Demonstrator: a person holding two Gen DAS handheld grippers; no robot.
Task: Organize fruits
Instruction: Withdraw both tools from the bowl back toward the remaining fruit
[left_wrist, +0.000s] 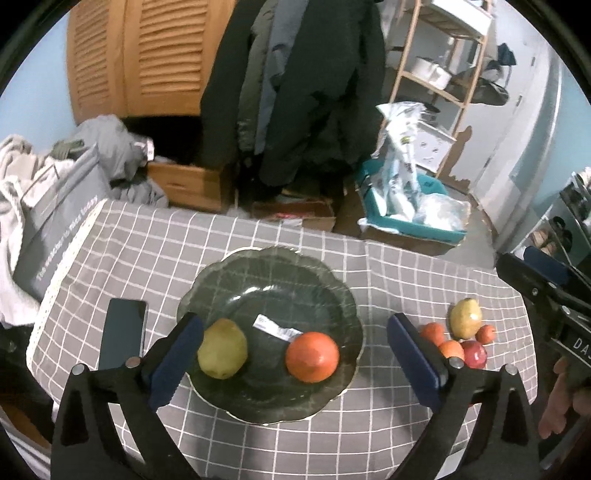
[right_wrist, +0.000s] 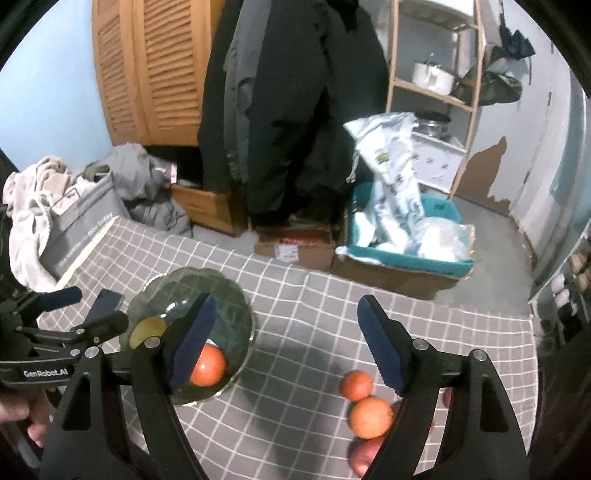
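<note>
A dark green glass plate (left_wrist: 317, 398) sits on the grey checked tablecloth and holds a yellow-green pear (left_wrist: 221, 349) and a large orange (left_wrist: 312, 356). My left gripper (left_wrist: 295, 354) is open and empty above the plate. To the right lies a pile: a pear (left_wrist: 465, 318), small oranges (left_wrist: 433, 333) and a red apple (left_wrist: 474, 354). My right gripper (right_wrist: 286, 341) is open and empty, over the cloth between the plate (right_wrist: 236, 295) and the pile, with oranges (right_wrist: 369, 411) by its right finger. The left gripper also shows in the right wrist view (right_wrist: 74, 310).
A black phone (left_wrist: 123, 332) lies left of the plate. A white label (left_wrist: 275, 328) lies in the plate. Beyond the table's far edge are hanging coats (left_wrist: 295, 92), cardboard boxes, a teal bin (left_wrist: 417, 225) with bags, and a wooden shelf (left_wrist: 439, 74).
</note>
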